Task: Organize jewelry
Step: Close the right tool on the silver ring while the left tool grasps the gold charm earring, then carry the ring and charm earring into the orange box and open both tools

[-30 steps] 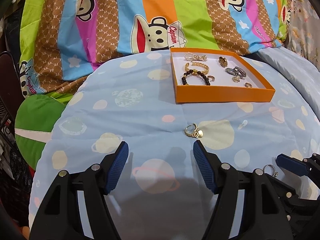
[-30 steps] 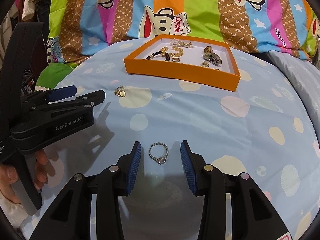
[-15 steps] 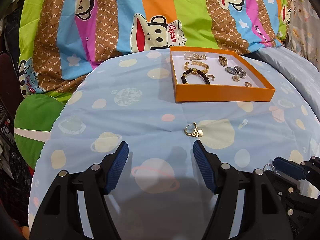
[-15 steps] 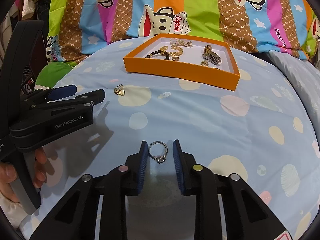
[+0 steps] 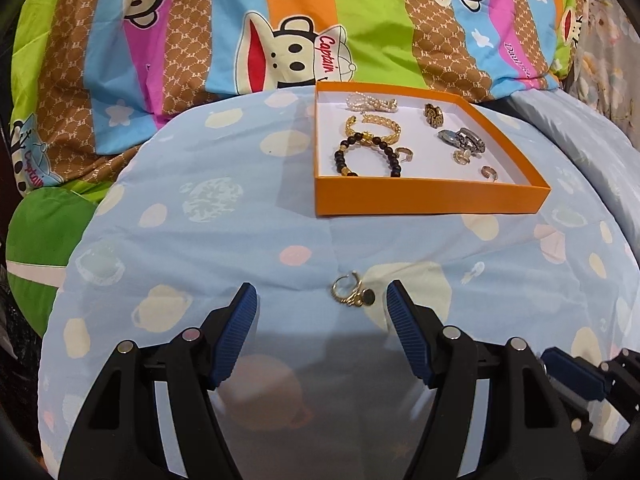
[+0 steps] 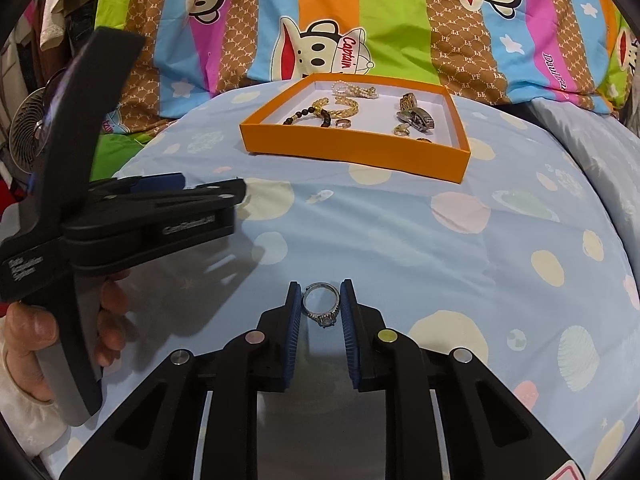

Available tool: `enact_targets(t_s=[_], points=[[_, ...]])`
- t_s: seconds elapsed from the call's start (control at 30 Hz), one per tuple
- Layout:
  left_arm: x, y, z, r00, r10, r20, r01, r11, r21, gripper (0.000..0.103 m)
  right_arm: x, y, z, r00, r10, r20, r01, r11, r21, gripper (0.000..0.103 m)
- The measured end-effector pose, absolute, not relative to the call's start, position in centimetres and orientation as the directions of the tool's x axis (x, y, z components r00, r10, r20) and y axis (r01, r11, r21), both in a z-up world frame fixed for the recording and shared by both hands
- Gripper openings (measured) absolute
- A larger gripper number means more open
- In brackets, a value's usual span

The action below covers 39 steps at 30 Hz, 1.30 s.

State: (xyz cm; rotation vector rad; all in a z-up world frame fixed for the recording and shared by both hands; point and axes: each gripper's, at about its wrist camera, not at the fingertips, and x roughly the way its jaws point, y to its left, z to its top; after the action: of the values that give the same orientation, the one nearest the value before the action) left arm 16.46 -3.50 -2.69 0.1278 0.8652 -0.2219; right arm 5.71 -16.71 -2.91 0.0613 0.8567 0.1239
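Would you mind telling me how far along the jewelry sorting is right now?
Mostly done: bracelets, a watch and small rings already lie in the orange box. In hand: the right tool is shut on the silver ring. Left: the gold ring lies on the blue cover, between the open left tool fingers.

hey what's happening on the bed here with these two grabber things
A person is sorting jewelry into an orange box on the blue quilt. The right claw has its pads against both sides of a silver ring with a stone. The left claw is open, with a gold ring with a charm lying between its tips. Bracelets, rings and a watch already lie in the box.
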Motion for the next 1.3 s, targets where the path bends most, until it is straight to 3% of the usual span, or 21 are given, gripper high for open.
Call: enact_targets(t_s=[0.2,0.43,0.8,1.3], points=[[17.0,-3.6,-3.1,0.602,-0.152,-0.784,0.251,0.968,0.005,0.057,5.9,-16.8,-3.0,0.643,0.131,-0.754,-0.074,0.991,0.109,0.018],[16.9,-3.6,-2.9,0.605,-0.177,-0.776,0.27,0.963,-0.009,0.022,5.9,-16.9,-3.0,0.642,0.133,-0.755,-0.069,0.991,0.117,0.018],[15.0,-1.9,-1.6,0.614,-0.229,-0.755,0.285,0.957,-0.058,0.02,5.4,-17.9,-2.2,0.678,0.125,-0.724,-0.048,0.991,0.126,0.018],[11.6,5.7,5.5,0.666,-0.249,-0.703,0.285,0.956,-0.069,0.02,6.2,-23.5,5.4,0.766,0.117,-0.632,-0.012,0.986,0.168,0.018]])
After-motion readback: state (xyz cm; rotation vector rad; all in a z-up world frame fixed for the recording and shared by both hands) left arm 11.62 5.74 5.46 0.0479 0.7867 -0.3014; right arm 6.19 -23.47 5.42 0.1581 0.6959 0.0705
